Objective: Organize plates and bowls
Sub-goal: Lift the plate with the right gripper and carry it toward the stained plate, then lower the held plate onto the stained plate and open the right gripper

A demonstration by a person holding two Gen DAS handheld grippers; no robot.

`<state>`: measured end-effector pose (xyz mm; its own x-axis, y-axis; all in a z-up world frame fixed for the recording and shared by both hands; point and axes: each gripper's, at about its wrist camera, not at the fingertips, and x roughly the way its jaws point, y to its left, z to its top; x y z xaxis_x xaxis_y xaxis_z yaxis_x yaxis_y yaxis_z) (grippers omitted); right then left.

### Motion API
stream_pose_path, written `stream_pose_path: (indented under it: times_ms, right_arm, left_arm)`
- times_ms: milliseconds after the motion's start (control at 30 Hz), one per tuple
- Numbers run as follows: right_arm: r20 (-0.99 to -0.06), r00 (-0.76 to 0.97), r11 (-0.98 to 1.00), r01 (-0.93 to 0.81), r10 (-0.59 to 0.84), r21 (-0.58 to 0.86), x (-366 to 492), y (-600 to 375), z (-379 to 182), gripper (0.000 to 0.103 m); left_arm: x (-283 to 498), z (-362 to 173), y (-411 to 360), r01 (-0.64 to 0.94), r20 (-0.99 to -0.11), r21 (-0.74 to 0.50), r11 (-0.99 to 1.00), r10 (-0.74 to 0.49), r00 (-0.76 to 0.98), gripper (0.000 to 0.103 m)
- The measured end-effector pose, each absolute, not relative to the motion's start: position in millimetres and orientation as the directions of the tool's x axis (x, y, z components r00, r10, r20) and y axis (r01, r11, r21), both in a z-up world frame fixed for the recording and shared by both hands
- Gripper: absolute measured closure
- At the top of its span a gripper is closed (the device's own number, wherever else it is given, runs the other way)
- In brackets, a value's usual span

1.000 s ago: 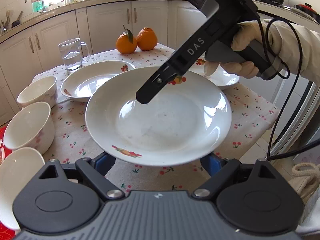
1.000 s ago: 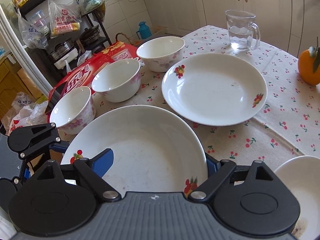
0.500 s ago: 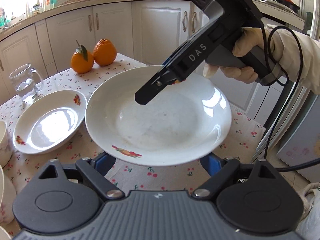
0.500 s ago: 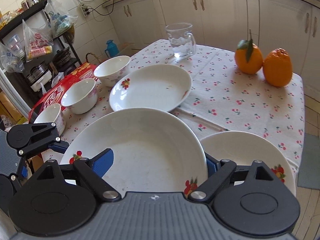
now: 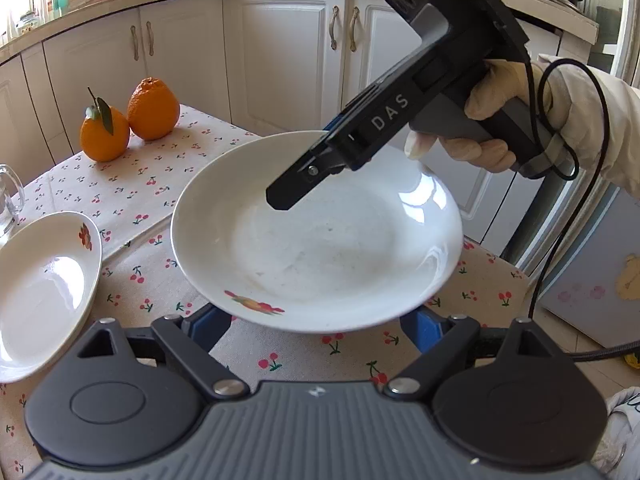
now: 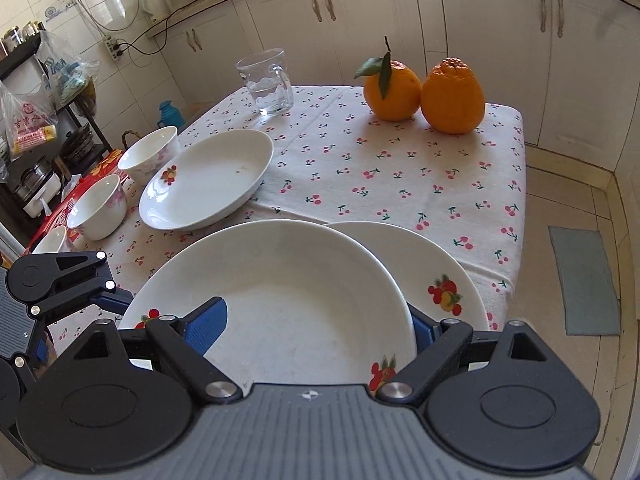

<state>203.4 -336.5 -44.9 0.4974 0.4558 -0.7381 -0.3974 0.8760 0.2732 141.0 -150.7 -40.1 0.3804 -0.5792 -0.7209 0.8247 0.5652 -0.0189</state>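
Note:
A white deep plate with fruit decals (image 5: 320, 248) (image 6: 276, 300) is held in the air above the table's right part. My right gripper (image 6: 316, 324) is shut on its far rim, one finger (image 5: 296, 188) lying inside the plate. My left gripper (image 5: 316, 320) stands wide at its near rim, both blue pads under the plate; its grip is not clear. A second plate (image 6: 432, 272) lies on the table just under the held one. A third plate (image 6: 208, 180) (image 5: 40, 292) lies to the left. White bowls (image 6: 150, 152) (image 6: 98, 206) stand further left.
Two oranges (image 6: 424, 90) (image 5: 128, 118) and a glass mug (image 6: 266, 82) stand at the table's far side. The cherry-print tablecloth (image 6: 400, 168) ends at the right edge above a tiled floor. A red box (image 6: 64, 208) lies under the bowls. White cabinets stand behind.
Both grippers have carried the plate to the right across the table. The bowls and the mug have slid left in view, and the plate now hovers over the right-hand plate.

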Motion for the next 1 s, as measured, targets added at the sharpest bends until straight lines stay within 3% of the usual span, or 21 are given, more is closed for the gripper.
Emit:
stream_pose_path:
  times_ms: [1000]
  right_arm:
    - [-0.752, 0.508, 0.901, -0.328, 0.420, 0.282, 202, -365, -58, 0.010]
  left_arm:
    - [162, -49, -173, 0.844, -0.744, 0.022, 0.536, -0.555, 0.372, 0.012]
